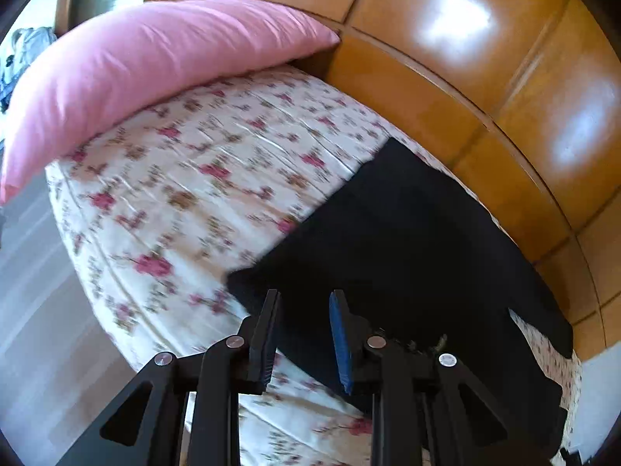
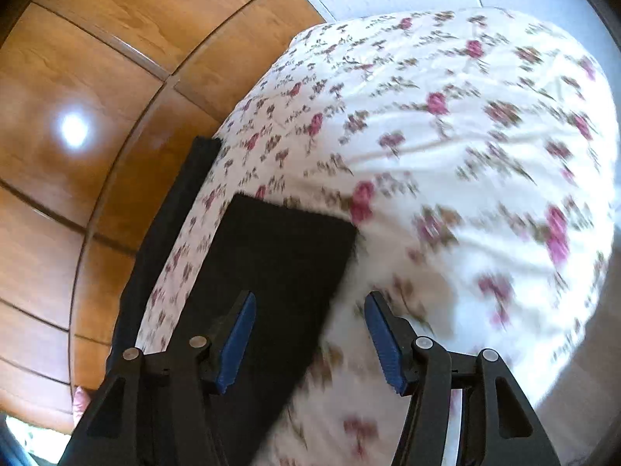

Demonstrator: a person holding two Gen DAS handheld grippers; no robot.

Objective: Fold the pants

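Pillow (image 1: pixel 155 66) – clear of pants (image 1: pixel 407 240), wardrobe (image 1: pixel 504 97) alongside

One pair of black fabric pants (image 1: pixel 407 233), one pink pillow (image 1: pixel 155 70), one floral-sheeted bed (image 1: pixel 174 178), two black tongs.

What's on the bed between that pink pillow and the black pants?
Only bare flowered bedsheet. The left wrist view shows nothing lying on it between the pink pillow and the black pants.
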